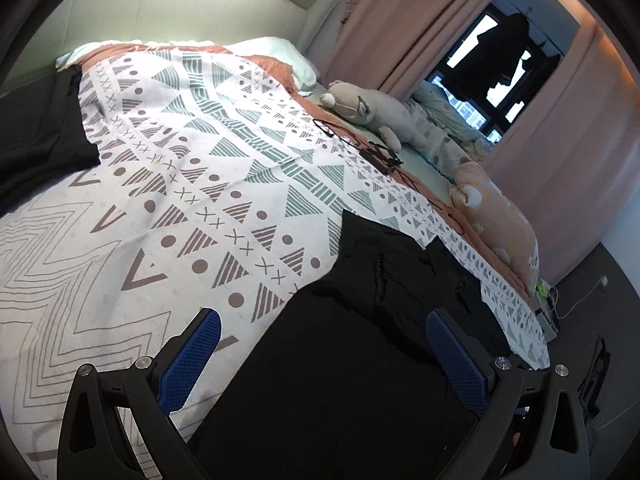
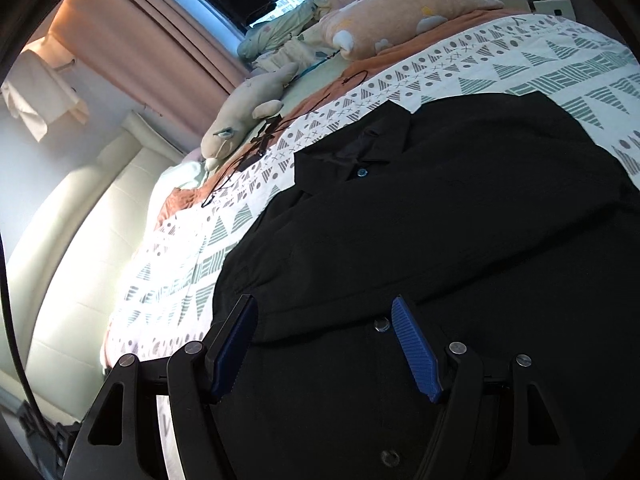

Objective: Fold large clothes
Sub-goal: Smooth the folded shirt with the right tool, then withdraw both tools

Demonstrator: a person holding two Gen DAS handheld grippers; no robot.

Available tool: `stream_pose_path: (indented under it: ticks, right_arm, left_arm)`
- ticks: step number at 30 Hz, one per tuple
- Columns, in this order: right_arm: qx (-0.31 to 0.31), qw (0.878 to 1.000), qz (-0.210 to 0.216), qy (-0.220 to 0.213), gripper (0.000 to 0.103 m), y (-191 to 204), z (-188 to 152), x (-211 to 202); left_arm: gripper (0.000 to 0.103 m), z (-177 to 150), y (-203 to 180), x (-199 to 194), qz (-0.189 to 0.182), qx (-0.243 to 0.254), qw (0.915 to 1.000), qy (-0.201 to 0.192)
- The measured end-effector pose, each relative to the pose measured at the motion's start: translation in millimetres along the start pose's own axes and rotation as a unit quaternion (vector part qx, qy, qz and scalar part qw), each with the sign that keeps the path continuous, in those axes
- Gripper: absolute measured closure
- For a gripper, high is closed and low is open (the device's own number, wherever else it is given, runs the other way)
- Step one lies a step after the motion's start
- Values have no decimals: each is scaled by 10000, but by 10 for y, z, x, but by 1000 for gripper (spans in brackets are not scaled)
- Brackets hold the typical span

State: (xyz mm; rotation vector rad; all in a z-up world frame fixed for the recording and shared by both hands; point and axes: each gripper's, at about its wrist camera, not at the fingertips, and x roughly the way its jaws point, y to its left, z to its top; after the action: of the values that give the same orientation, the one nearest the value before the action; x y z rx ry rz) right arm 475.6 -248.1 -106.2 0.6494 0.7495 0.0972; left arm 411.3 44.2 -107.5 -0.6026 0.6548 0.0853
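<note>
Black button-up shirt (image 2: 420,216) lies spread on the patterned bedspread (image 1: 208,128), collar toward the plush toys (image 1: 372,108); its lower hem is cut off by both views. Right gripper (image 2: 324,344) fingers spread above the placket, gripping nothing. Left gripper (image 1: 324,356) fingers spread, empty

I see a patterned bedspread (image 1: 208,152) covering the bed, padded headboard (image 2: 80,248) at its far end. A grey plush toy (image 1: 368,106) lies near a black cable (image 1: 384,156). An orange pillow (image 2: 404,8) sits by the pink curtains (image 1: 404,16) and window (image 1: 492,64).
</note>
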Motion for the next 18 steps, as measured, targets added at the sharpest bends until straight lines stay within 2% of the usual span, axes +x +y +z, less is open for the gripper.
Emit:
stream_pose_path:
  ticks: [2, 5, 8, 10, 18]
  right_arm:
    - [28, 10000, -68, 35, 33, -74, -59, -89]
    - [59, 9999, -135, 15, 33, -175, -160, -259]
    - [32, 9997, -247, -29, 22, -255, -273, -463]
    - [90, 9997, -210, -75, 10, -311, -361, -637]
    - [265, 9990, -92, -358, 5, -480, -646, -1333]
  left_arm:
    - [1, -70, -58, -59, -12, 212, 9998, 60]
    - [1, -147, -67, -250, -123, 171, 9998, -22]
    - [1, -220, -137, -467, -302, 349, 9989, -61]
    - [1, -268, -188, -611, -365, 481, 9982, -57]
    - [1, -453, -212, -1294, -405, 654, 9958, -487]
